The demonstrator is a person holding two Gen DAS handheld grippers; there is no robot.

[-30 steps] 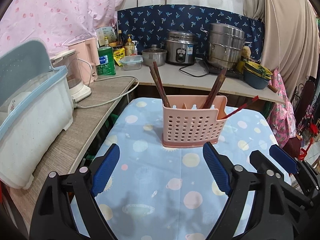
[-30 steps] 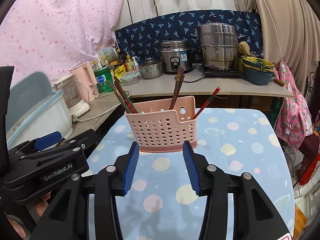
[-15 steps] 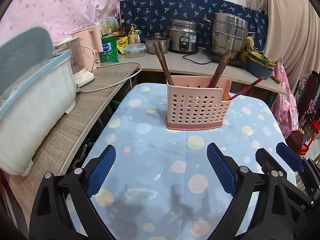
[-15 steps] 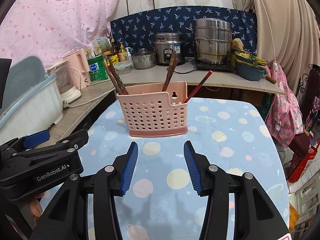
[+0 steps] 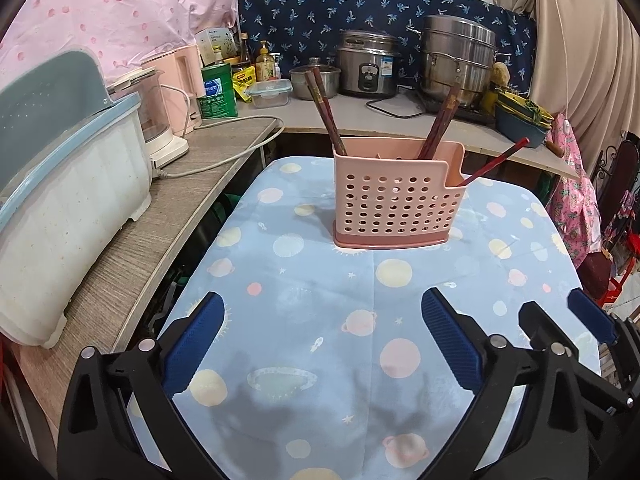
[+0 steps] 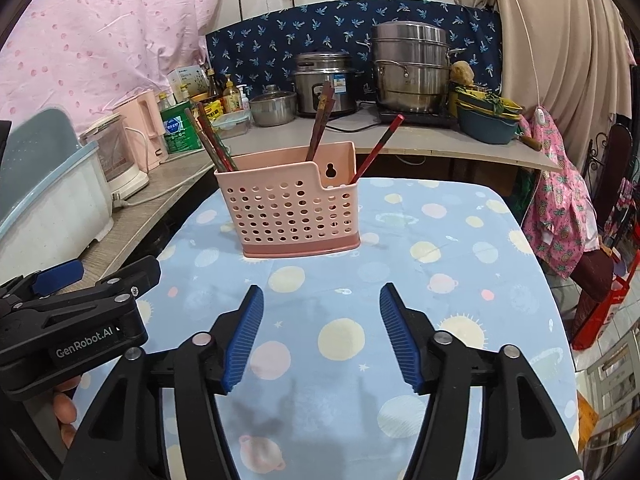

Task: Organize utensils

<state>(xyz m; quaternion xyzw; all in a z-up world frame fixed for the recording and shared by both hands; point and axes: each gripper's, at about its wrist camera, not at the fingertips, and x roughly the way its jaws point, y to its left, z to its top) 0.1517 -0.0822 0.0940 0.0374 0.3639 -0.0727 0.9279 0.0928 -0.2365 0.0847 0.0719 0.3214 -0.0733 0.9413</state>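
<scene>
Here, left gripper (image 5: 320, 320) and right gripper (image 6: 320, 312), side by side, angled downward over the tablecloth (image 5: 320, 360), both wide apart, empty.

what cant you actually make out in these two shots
- Lower ends of the chopsticks: both views, hidden inside the pink holder.
- How the holder is divided inside: its front wall blocks it.
- Labels on the green can and bottles: too small.
- Person: right wrist view shows only a fingertip, cut off behind the left gripper.
</scene>
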